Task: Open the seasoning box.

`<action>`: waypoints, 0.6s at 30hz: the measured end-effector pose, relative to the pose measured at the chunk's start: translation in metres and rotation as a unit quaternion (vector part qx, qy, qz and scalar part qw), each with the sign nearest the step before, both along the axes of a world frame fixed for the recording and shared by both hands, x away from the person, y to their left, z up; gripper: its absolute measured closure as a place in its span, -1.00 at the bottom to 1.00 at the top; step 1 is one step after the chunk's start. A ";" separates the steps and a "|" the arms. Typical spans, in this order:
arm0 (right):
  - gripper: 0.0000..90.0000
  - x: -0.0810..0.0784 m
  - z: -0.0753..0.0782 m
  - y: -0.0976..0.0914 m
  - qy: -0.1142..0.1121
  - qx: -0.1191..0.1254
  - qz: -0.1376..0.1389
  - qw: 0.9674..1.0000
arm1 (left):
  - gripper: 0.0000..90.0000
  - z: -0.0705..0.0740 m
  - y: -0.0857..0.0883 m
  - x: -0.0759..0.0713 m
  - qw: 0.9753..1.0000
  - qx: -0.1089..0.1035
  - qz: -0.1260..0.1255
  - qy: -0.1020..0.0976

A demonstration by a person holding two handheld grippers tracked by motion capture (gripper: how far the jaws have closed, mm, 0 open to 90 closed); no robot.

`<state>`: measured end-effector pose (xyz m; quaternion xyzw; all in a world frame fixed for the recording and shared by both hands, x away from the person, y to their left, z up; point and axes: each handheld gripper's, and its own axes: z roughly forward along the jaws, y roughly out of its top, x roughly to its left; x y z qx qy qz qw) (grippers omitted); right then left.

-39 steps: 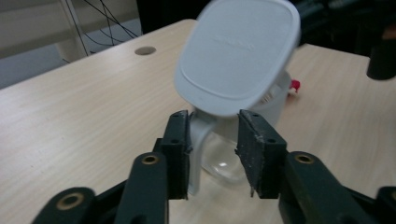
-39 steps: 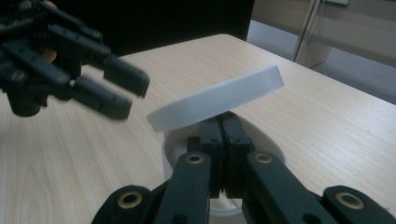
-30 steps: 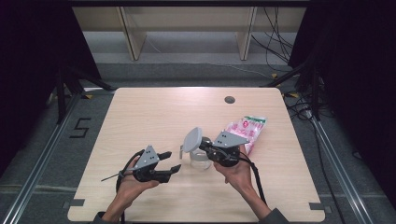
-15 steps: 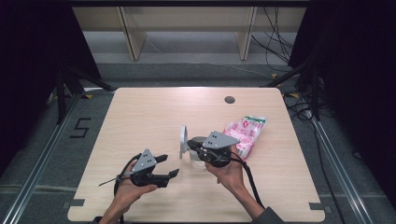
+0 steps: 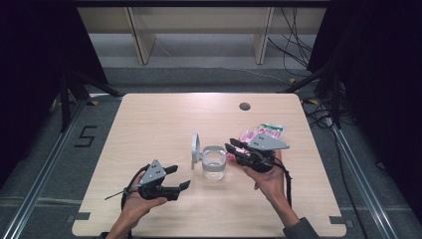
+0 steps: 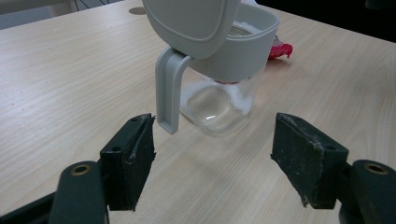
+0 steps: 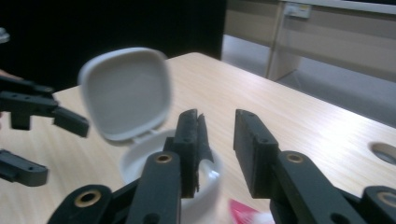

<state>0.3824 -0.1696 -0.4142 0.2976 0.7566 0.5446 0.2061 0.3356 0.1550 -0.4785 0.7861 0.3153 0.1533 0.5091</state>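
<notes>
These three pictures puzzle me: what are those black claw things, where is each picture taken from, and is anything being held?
No robot here: a person holds a hand-operated tool with two black jaws in each hand. The high view looks down on a wooden table. There you see the left gripper and the right gripper. The other two pictures come from small cameras riding on those tools, looking along their own jaws.

On the table stands a clear jar with a grey collar, its grey lid flipped up on a hinge. Behind the right gripper lies a pink packet.

Nothing is held. In the left gripper view the jaws stand wide apart, just short of the jar. The right gripper's jaws have just been opening, with nothing between them; the jar sits beyond them.
</notes>
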 end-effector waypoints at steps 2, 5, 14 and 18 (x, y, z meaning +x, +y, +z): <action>0.53 0.002 0.001 -0.014 -0.004 0.001 -0.012 1.000 | -0.35 0.000 0.000 0.000 1.000 0.003 0.000 0.001; 0.42 0.002 0.000 -0.028 0.004 0.013 -0.034 0.999 | -0.35 0.000 0.001 0.002 1.000 0.005 -0.010 -0.007; 0.14 0.008 -0.013 -0.062 0.033 0.011 -0.088 0.995 | -0.36 -0.001 -0.001 0.002 1.000 0.008 -0.013 -0.005; 0.01 0.012 -0.021 -0.073 0.054 0.008 -0.110 0.992 | -0.36 -0.002 -0.002 0.001 1.000 -0.005 -0.003 0.002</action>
